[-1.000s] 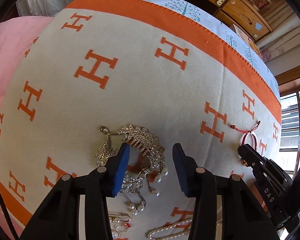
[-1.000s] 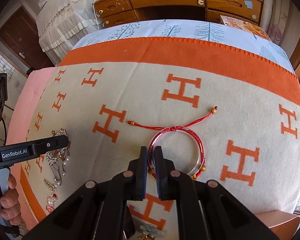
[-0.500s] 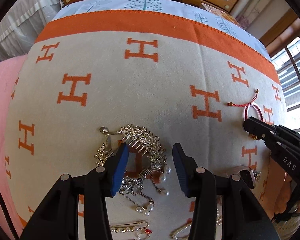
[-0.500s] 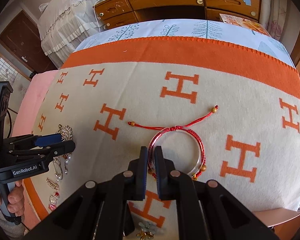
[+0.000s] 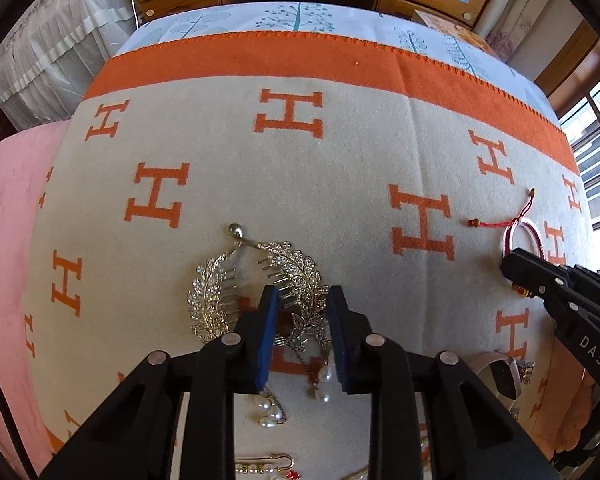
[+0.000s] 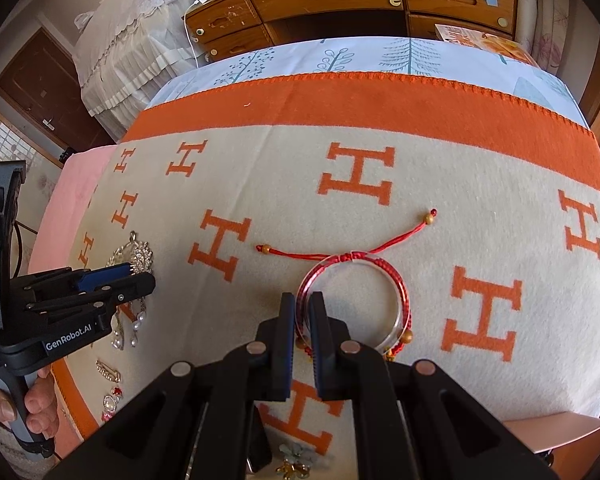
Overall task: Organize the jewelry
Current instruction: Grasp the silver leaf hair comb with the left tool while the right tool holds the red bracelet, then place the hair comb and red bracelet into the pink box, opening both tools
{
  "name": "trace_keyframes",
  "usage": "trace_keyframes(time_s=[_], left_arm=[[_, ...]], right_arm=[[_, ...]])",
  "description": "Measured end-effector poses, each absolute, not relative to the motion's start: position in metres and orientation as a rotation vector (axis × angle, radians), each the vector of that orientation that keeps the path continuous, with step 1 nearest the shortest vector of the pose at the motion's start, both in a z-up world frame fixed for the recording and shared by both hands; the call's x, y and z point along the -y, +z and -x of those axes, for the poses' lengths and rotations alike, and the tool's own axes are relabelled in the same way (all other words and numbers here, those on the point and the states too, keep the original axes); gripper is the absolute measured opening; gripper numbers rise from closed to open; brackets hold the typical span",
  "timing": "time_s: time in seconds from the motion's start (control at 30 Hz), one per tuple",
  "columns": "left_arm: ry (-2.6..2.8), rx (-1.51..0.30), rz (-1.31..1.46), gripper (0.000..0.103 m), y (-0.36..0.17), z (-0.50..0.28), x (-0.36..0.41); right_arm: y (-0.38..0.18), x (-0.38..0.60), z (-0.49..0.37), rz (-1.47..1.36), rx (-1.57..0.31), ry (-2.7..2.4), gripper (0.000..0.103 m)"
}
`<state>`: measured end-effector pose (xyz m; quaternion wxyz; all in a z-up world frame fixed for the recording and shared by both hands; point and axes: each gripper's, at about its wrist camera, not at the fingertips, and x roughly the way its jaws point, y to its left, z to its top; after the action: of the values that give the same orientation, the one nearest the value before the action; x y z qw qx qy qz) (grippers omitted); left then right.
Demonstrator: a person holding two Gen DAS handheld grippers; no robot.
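Note:
A silver leaf-shaped hair comb with pearl drops [image 5: 296,280] lies on the cream and orange H-pattern blanket [image 5: 300,152]. My left gripper [image 5: 302,302] is open, its blue-padded jaws on either side of the comb's right leaf. A red cord bracelet with a clear bangle [image 6: 356,292] lies on the blanket to the right. My right gripper [image 6: 302,306] is shut on the bracelet's left rim. The right gripper also shows in the left wrist view [image 5: 516,266], and the left gripper in the right wrist view [image 6: 132,276].
A pearl brooch pin [image 5: 264,466] and small red pieces [image 6: 112,400] lie near the blanket's front edge. A flower clip [image 6: 294,460] lies under my right gripper. A pink cover [image 5: 8,208] lies left. A wooden dresser [image 6: 340,0] stands behind.
The left gripper has turned right and moved forward over the comb, its jaws now narrower around the right leaf. The right gripper stays shut on the bracelet, unmoved.

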<state>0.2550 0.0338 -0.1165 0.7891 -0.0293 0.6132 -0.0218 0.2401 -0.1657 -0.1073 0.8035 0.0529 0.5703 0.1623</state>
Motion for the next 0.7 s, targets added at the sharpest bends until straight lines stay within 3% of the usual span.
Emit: trace_keyframes(time_s=[0.1,0.4,0.7], left_arm=[[-0.061,-1.275,0.136,0.01,-0.109,-0.246,-0.044],[-0.081,-1.23,0.191,0.009,-0.102,-0.226,-0.054],[-0.184,-1.144,0.159,0.009,-0.043,-0.194,-0.036]], right_arm=[[-0.107,0.165,-0.238,-0.107,-1.22,0.344,0.008],[-0.09,0.163,-0.224,-0.128,-1.169,0.365,0.007],[-0.052,0.178,-0.192,-0.193,-1.087,0.386,0.007]])
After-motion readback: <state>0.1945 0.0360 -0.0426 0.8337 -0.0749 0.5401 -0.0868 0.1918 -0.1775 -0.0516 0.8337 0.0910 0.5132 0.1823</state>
